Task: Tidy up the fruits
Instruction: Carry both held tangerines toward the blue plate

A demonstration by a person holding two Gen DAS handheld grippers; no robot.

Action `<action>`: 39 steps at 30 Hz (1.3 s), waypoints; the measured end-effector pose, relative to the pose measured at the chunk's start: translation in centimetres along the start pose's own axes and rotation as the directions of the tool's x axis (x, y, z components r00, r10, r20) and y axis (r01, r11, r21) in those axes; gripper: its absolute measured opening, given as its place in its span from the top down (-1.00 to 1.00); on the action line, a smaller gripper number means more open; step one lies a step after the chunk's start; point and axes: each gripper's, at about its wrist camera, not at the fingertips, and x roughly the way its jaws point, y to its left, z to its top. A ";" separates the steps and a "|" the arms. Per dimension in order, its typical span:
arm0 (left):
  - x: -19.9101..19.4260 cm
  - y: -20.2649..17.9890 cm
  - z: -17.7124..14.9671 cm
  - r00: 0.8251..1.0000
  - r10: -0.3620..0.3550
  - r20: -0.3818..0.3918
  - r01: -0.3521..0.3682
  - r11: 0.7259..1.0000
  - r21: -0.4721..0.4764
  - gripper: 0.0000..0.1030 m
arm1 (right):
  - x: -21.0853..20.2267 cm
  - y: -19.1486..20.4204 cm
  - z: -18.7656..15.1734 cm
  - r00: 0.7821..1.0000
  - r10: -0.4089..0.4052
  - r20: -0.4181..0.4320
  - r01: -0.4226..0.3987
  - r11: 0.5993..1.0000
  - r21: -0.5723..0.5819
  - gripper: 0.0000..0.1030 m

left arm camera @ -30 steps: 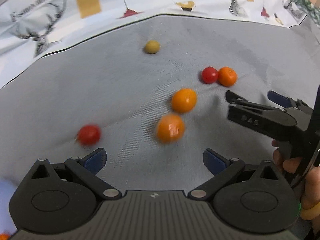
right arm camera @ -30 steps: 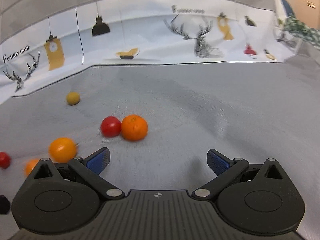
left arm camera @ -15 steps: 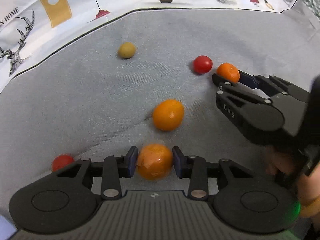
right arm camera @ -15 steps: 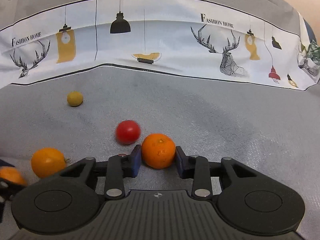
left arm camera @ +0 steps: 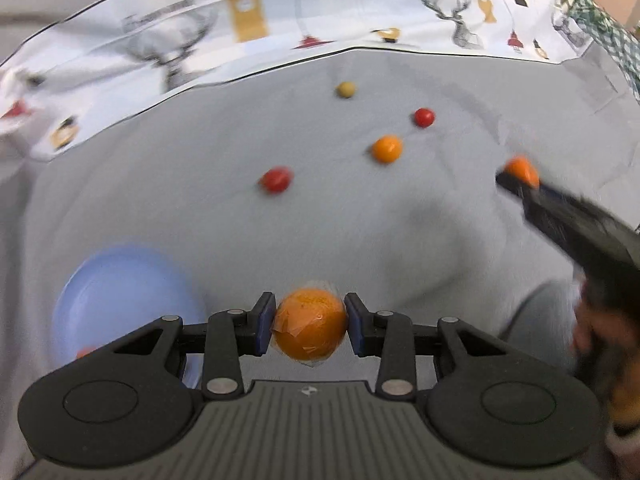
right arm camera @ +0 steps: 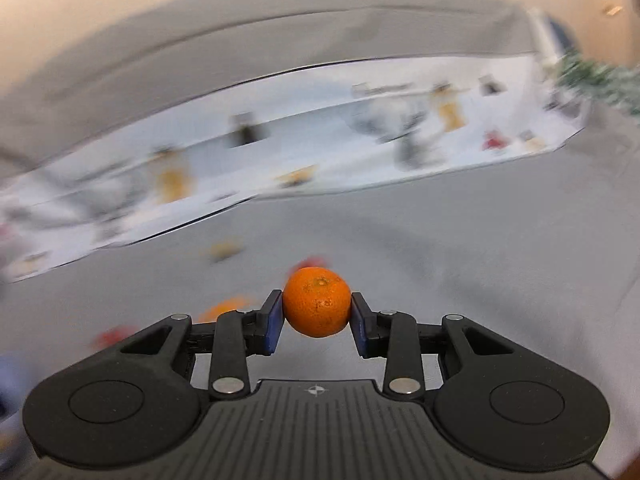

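My left gripper (left arm camera: 310, 326) is shut on an orange (left arm camera: 309, 324) wrapped in clear film, held above the grey cloth (left arm camera: 200, 208). My right gripper (right arm camera: 317, 307) is shut on a mandarin (right arm camera: 317, 302), also lifted off the cloth; in the left wrist view that gripper (left arm camera: 520, 178) comes in from the right with the mandarin (left arm camera: 520, 168) at its tip. Left on the cloth are another orange (left arm camera: 386, 149), two red tomatoes (left arm camera: 276, 179) (left arm camera: 424, 117) and a small tan fruit (left arm camera: 345, 89). A pale blue bowl (left arm camera: 116, 296) sits just left of my left gripper.
A white printed cloth with deer and lamps (left arm camera: 248, 28) runs along the far edge of the grey cloth. A person's hand (left arm camera: 600, 344) holds the right gripper at the right edge. Something orange (left arm camera: 85, 351) shows in the bowl, blurred.
Both grippers closed from wide open, the left on the wrapped orange and the right on the mandarin, then lifted the fruits off the cloth. The blue bowl has come into the left view.
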 end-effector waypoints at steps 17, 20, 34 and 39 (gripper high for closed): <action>-12.7 7.9 -18.0 0.988 0.095 0.119 -0.059 0.959 -0.276 0.20 | -20.0 18.3 -5.4 0.875 0.456 -0.161 -0.483 0.808 -0.337 0.29; -14.1 8.5 -19.1 0.983 0.089 0.158 -0.037 0.952 -0.304 0.20 | -21.8 19.3 -5.8 0.878 0.454 -0.150 -0.476 0.794 -0.380 0.29; -16.2 9.4 -20.8 0.969 0.061 0.238 0.024 0.940 -0.339 0.20 | -24.4 20.7 -6.2 0.900 0.421 -0.108 -0.423 0.790 -0.444 0.29; -16.2 9.8 -20.9 0.969 0.055 0.239 0.034 0.936 -0.351 0.20 | -24.5 20.9 -6.3 0.901 0.419 -0.112 -0.421 0.785 -0.455 0.29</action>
